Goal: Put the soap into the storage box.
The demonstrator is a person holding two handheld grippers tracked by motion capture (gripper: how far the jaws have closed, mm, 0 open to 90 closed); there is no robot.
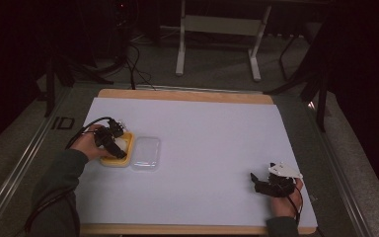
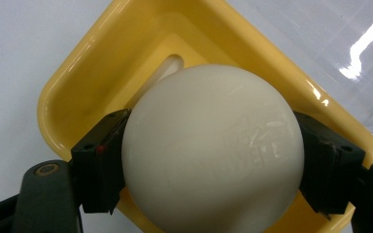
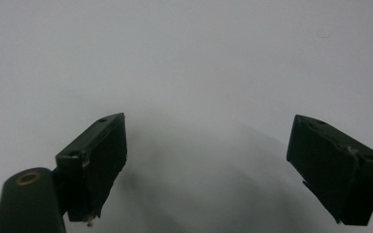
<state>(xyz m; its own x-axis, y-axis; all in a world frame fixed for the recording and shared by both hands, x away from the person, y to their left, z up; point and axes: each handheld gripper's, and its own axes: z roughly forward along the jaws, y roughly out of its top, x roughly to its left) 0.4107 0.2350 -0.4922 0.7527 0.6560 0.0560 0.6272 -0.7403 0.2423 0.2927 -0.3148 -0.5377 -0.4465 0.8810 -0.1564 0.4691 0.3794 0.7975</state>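
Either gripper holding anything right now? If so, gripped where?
Left gripper clamps the white ball across its widest part, over the yellow tray. Right gripper is open, holding nothing.

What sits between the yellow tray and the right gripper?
In the high view, the clear lid lies beside the yellow tray; then bare white mat to the right gripper.

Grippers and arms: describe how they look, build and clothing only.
Both grippers are black with two blocky, flat-faced jaws. The left gripper trails a black cable; its camera view shows a brass-coloured rivet at one jaw's base. The right gripper carries a pale three-cornered plate on top and a black cable. The left forearm wears a dark greenish sleeve.
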